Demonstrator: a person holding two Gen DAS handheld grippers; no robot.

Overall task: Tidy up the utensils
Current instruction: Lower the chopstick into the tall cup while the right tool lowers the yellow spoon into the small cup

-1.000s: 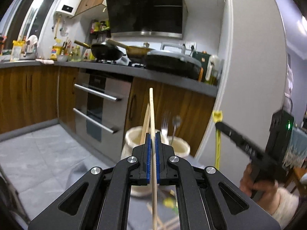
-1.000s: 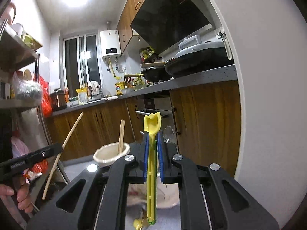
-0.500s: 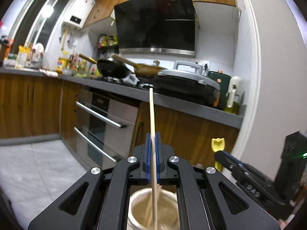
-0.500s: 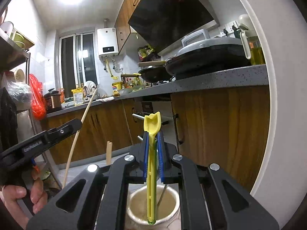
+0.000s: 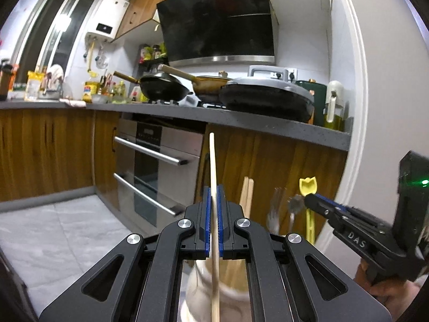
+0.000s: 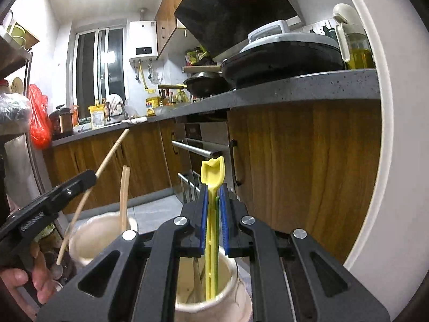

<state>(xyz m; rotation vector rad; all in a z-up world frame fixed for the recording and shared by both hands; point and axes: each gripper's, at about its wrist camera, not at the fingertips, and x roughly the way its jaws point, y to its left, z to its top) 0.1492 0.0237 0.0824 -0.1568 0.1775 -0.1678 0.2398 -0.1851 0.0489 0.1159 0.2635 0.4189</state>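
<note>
My left gripper (image 5: 213, 196) is shut on a wooden chopstick (image 5: 212, 166) held upright, its lower end inside a cream holder (image 5: 198, 284) that has a chopstick pair (image 5: 246, 196) in it. My right gripper (image 6: 213, 196) is shut on a yellow utensil (image 6: 211, 171) with a green one against it; their lower ends reach into a second cream holder (image 6: 233, 295). The left gripper (image 6: 80, 179) and its chopstick (image 6: 110, 153) show at the left of the right wrist view, over the first holder (image 6: 88, 238). The right gripper (image 5: 316, 204) shows at the right of the left wrist view.
Metal forks and spoons (image 5: 276, 209) stand in the second holder. Behind are wooden cabinets (image 5: 268, 166), an oven (image 5: 150, 166) and a grey counter (image 5: 241, 120) with pans. A white wall (image 6: 396, 161) is close on the right. A shelf with bags (image 6: 16, 123) is at the left.
Both grippers have dropped lower and tilted, bringing the chopstick and the yellow utensil further down into their holders. Both stay shut on what they hold.
</note>
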